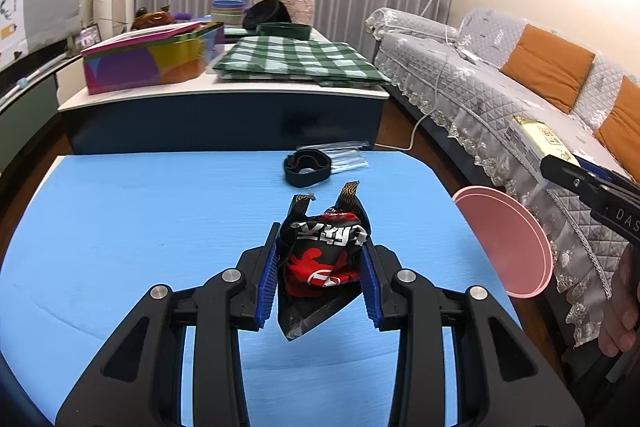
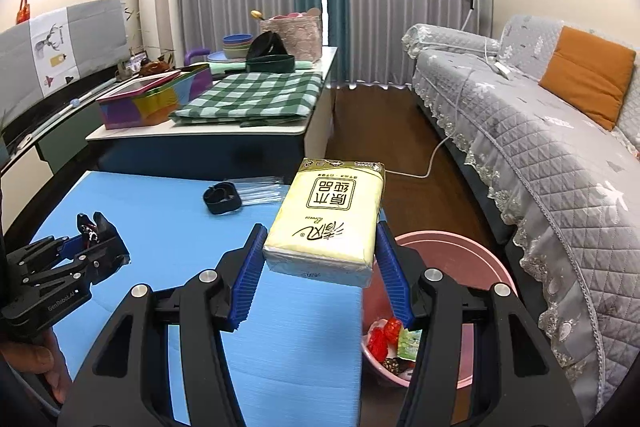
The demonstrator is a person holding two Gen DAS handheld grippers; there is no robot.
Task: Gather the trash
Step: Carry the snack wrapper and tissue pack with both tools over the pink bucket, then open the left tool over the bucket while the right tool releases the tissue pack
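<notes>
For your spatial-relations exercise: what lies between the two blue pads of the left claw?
A crumpled black-and-red snack wrapper, pinched between the pads, in the left wrist view.

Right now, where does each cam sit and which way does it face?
Left wrist: on the left tool, facing along the blue table toward the curtains; grips a black-red snack wrapper; right tool at the right edge.
Right wrist: on the right tool, same heading; holds a tissue pack beside the pink basin.
Shared: black strap, table, basin.
</notes>
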